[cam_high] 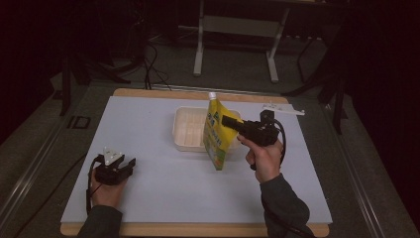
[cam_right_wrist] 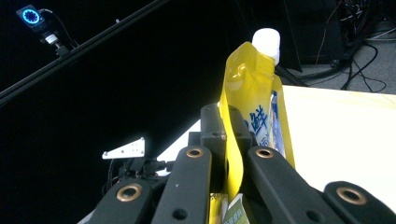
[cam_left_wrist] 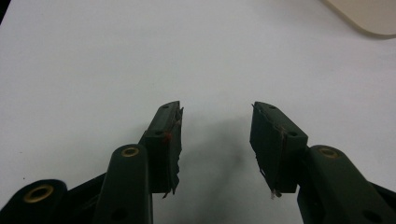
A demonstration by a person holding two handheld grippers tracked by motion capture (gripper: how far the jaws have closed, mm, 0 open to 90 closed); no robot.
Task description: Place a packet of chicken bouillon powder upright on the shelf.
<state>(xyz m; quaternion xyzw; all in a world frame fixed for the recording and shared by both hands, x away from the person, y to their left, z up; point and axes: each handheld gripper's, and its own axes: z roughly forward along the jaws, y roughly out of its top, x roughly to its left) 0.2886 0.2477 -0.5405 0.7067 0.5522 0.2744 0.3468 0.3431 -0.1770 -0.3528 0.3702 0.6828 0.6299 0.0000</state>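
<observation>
A yellow spout pouch with a white cap hangs upright above the table, just right of the white tray. My right gripper is shut on the pouch from the right side. In the right gripper view the yellow pouch rises between the two black jaws, its white cap on top, and the jaws pinch its edge. My left gripper rests low at the table's near left, open, with nothing between its fingers over the bare white mat.
The white mat covers a wooden table top. A small white bracket lies at the far right of the mat. Metal stand legs and cables sit on the floor beyond the table.
</observation>
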